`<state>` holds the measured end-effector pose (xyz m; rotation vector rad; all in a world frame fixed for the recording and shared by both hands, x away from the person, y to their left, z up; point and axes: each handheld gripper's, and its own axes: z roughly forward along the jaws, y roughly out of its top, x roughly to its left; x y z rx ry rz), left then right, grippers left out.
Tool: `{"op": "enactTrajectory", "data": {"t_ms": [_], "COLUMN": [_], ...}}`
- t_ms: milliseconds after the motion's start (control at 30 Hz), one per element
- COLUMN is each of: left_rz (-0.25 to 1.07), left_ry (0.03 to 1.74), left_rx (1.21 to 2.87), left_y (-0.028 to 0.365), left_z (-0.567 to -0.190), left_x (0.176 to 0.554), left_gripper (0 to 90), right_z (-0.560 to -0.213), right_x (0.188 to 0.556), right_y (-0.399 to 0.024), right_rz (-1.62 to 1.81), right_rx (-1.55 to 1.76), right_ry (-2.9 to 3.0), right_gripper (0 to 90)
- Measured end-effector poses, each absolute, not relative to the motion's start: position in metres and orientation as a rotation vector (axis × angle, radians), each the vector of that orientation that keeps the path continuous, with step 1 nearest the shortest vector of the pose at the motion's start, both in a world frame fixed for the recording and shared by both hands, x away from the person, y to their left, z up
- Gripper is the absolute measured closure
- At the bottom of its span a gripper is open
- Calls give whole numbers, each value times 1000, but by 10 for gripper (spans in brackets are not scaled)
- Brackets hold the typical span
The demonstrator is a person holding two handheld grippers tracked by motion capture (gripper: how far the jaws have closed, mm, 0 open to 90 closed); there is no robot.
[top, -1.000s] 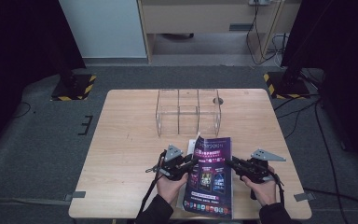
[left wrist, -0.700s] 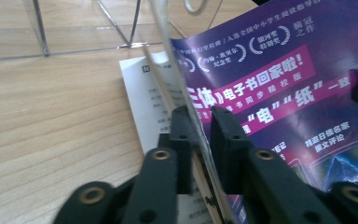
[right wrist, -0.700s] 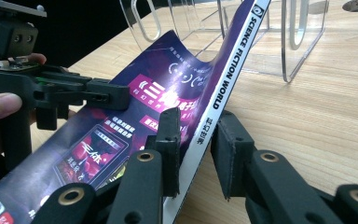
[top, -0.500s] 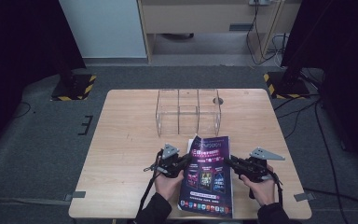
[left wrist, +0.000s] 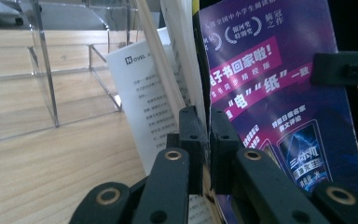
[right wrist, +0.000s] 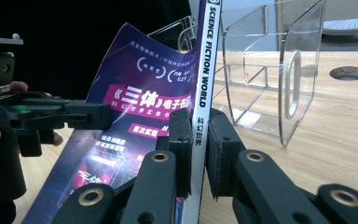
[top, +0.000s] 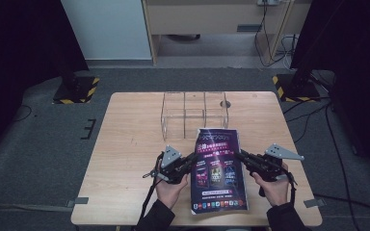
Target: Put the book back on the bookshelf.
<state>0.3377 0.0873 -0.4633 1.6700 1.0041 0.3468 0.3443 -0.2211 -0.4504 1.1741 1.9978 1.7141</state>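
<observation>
Magazine point(top: 218, 168) held between the two grippers, near the person's edge of the desk point(top: 130, 144): that is where the work stands. The left gripper point(top: 191, 159) pinches the page edge, its fingers point(left wrist: 193, 140) drawn narrow on the paper with a white printed page fanning loose just to one side of them. The right gripper point(top: 243, 155) clamps the spine, its fingers point(right wrist: 182, 140) closed to a thin gap on either side of the white strip that reads "SCIENCE FICTION WORLD". In the high view the purple cover faces up and the far edge of the magazine rises off the wood, so it is partly lifted rather than lying flat.

Beyond both sets of fingertips, just ahead of the magazine's far edge, stands a clear acrylic rack point(top: 195, 113) with several compartments, all of them apparently vacant. In the right gripper view its nearest wall sits close beside the spine, yet nothing has entered a slot.

By my reading, the grasp is done and the lift is under way. What is left is to stand the magazine upright, carry it forward to the rack, lower it into a compartment and let go.
</observation>
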Motion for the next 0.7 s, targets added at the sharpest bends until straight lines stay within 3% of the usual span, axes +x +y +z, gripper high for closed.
{"op": "enactTrajectory", "data": {"t_ms": [433,700], "left_rz": [330,321], "left_ry": [1039,1059], "left_rx": [1671,1662], "left_y": [100,110], "left_z": [-470,-475], "left_x": [339,340], "left_gripper": [810,704], "right_z": [-431,-417], "right_x": [341,337], "right_y": [-210,-205], "right_rz": [1730,1766], "right_rx": [1162,1135], "right_ry": [1997,1999], "right_gripper": [834,836]}}
